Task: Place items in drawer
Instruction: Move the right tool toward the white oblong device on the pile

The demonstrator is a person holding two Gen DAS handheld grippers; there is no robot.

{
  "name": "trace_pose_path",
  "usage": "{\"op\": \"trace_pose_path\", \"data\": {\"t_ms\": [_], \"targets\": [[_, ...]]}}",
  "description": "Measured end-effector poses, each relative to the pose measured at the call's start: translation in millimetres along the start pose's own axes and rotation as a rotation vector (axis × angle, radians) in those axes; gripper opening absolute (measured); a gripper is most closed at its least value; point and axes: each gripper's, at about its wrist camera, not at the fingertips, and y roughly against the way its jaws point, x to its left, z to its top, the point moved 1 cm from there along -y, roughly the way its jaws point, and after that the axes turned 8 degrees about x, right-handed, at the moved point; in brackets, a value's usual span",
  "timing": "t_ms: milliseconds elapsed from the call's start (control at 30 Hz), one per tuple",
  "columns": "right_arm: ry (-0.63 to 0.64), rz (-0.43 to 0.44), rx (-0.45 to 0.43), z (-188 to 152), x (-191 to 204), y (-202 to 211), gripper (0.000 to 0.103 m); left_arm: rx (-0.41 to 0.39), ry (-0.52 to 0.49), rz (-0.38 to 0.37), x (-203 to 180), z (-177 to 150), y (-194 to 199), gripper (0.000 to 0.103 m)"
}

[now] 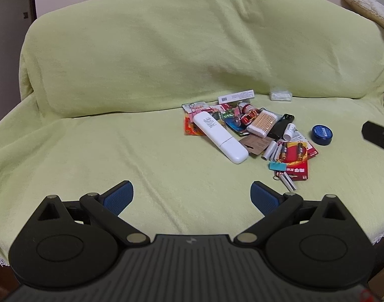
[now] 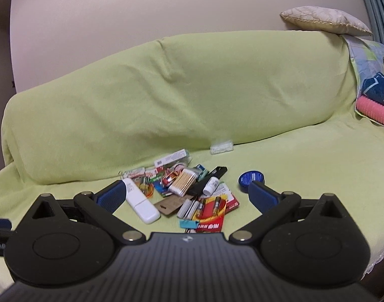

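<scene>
A pile of small items lies on the green-covered sofa seat (image 1: pixel 116 151): a long white device (image 1: pixel 221 137), a box of cotton swabs (image 1: pixel 262 122), red battery packs (image 1: pixel 296 153), a small white bottle (image 1: pixel 289 131), a teal binder clip (image 1: pixel 277 166) and a blue round tin (image 1: pixel 322 134). My left gripper (image 1: pixel 192 197) is open, short of the pile. My right gripper (image 2: pixel 187 195) is open too, low in front of the same white device (image 2: pixel 141 202), battery packs (image 2: pixel 212 214) and blue tin (image 2: pixel 251 178). No drawer is visible.
A white barcode box (image 1: pixel 236 96) and a small clear packet (image 1: pixel 281 96) lie by the backrest. A beige cushion (image 2: pixel 325 21) sits on the sofa back, with folded pink and blue textiles (image 2: pixel 375 100) at the right. The right gripper's black edge (image 1: pixel 378 136) shows in the left wrist view.
</scene>
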Motion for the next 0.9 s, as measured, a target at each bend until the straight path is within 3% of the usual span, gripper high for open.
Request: {"op": "trace_pose_path", "data": {"t_ms": [200,567,900], "targets": [[-0.015,-0.003,0.085,4.3,-8.8,-19.8,0.102,-0.022,0.002,0.011,3.5,1.6,0.5,0.100],[0.066,-0.051,0.045,-2.5,8.5,-35.8,0.102,-0.058,0.008,0.032,9.8,4.8,0.7,0.100],[0.102,-0.066,0.129,-14.5,16.1,-66.8,0.102,0.008,0.061,0.018,24.9,12.0,-30.2,0.100]]}}
